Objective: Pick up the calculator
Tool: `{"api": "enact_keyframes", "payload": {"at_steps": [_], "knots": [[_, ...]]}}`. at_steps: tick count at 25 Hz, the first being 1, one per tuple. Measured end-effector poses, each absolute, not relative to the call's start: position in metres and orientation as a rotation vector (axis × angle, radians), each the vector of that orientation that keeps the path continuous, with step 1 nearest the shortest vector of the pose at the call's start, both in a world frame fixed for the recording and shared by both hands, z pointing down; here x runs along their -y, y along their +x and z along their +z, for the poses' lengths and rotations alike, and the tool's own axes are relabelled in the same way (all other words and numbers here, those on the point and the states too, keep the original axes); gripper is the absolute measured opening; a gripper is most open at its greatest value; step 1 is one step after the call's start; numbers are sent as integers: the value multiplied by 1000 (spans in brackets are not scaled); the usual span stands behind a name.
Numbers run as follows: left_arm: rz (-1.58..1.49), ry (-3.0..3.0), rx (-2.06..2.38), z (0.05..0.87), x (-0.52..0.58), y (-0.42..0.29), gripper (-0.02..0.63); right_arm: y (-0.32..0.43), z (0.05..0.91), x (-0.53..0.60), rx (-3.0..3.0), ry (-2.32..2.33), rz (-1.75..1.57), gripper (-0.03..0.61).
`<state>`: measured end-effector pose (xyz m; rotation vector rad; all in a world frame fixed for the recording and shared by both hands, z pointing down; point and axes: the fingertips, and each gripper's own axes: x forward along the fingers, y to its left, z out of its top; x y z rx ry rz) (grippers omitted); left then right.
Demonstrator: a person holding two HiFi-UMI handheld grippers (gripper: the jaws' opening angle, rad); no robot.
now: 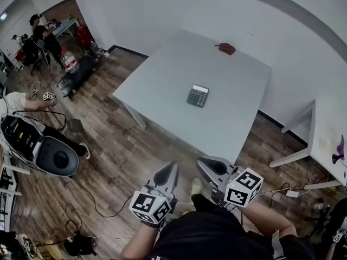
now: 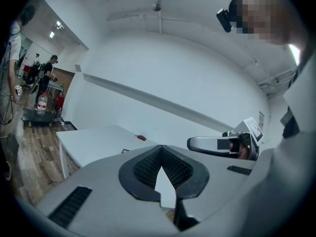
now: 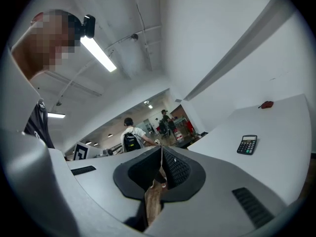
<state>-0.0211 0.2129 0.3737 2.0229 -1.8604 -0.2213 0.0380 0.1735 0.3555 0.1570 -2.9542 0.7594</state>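
Observation:
The dark calculator (image 1: 198,96) lies flat near the middle of the white table (image 1: 162,80). It also shows to the right in the right gripper view as the calculator (image 3: 247,144). My left gripper (image 1: 172,168) and right gripper (image 1: 204,162) hang side by side over the wooden floor, short of the table's near edge and well apart from the calculator. Both point toward the table. The left gripper (image 2: 161,150) has its jaws closed with nothing in them. The right gripper (image 3: 162,149) also has its jaws together and empty. The left gripper view hides the calculator almost wholly behind the jaws.
A small red object (image 1: 225,48) lies at the table's far side. A second white table (image 1: 331,129) stands to the right. A black seat (image 1: 54,156) and cables lie on the floor at left. People stand in the far room (image 1: 40,34).

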Motion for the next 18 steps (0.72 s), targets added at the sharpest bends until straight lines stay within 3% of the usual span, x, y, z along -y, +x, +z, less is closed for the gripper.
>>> {"api": "enact_keyframes", "payload": {"at_steps": [18], "knots": [[-159,1866,1667,440,-28,-97,5,33,406,19,2817,373,1090,15]]}}
